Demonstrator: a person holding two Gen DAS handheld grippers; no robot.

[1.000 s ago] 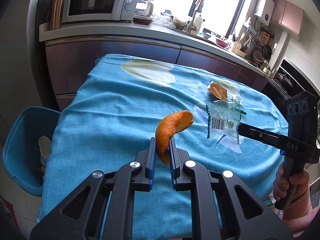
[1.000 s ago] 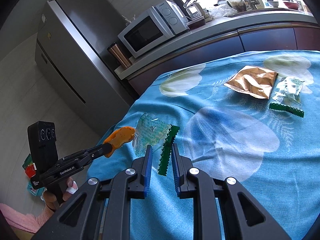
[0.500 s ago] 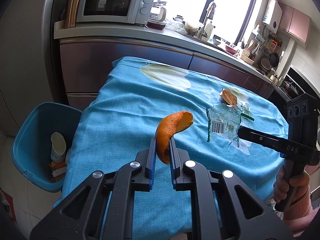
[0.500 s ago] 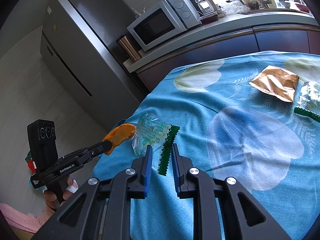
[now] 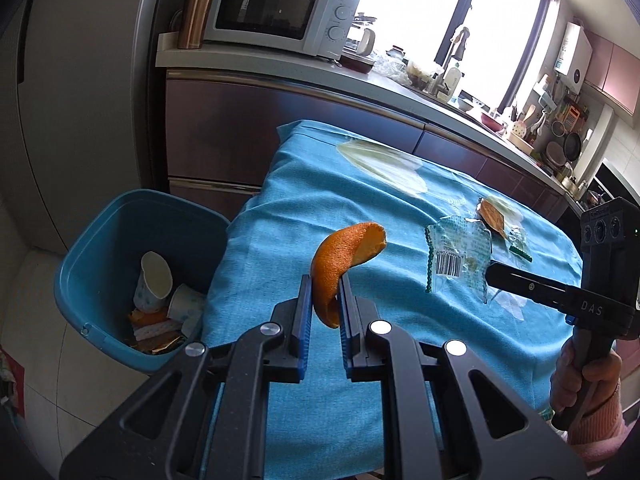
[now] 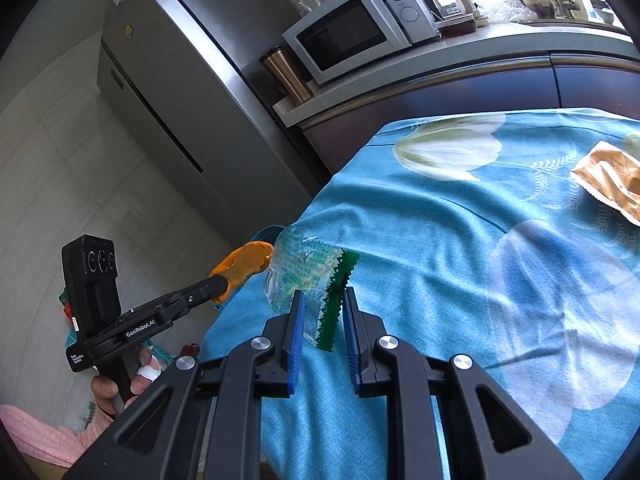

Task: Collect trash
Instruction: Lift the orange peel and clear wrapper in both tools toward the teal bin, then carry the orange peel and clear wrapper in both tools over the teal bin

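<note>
Left tool (image 5: 324, 300) is clamped on a curl of orange peel (image 5: 344, 256), pinching it by the lower end so the rest sticks up and forward, clear of the cloth. Probably so it falls away cleanly once the tool lets go. It hangs over the tabletop's (image 5: 320, 184) near-left corner, not yet above the bin.

Right tool (image 6: 320, 312) is clenched on a clear plastic wrapper with a green zigzag edge (image 6: 316, 276), gripping it by that sealed edge, which looks like the stiffest bit to grab. The wrapper is lifted off the cloth, also near the left edge. Each hand carries one piece, so it seems like a single trip to the bin covers both.

The blue bin (image 5: 100, 240) sits on the floor right against the tabletop's left edge, open top, handy for dropping stuff straight off the side. Inside: two paper cups (image 5: 156, 280) leaning, some orange peel bits and flat wrapper scraps at the bottom. Plenty of room left.

Still lying out near the far right corner: a gold foil packet (image 6: 612, 180) and, just beside it, another clear wrapper (image 5: 518, 242).
</note>
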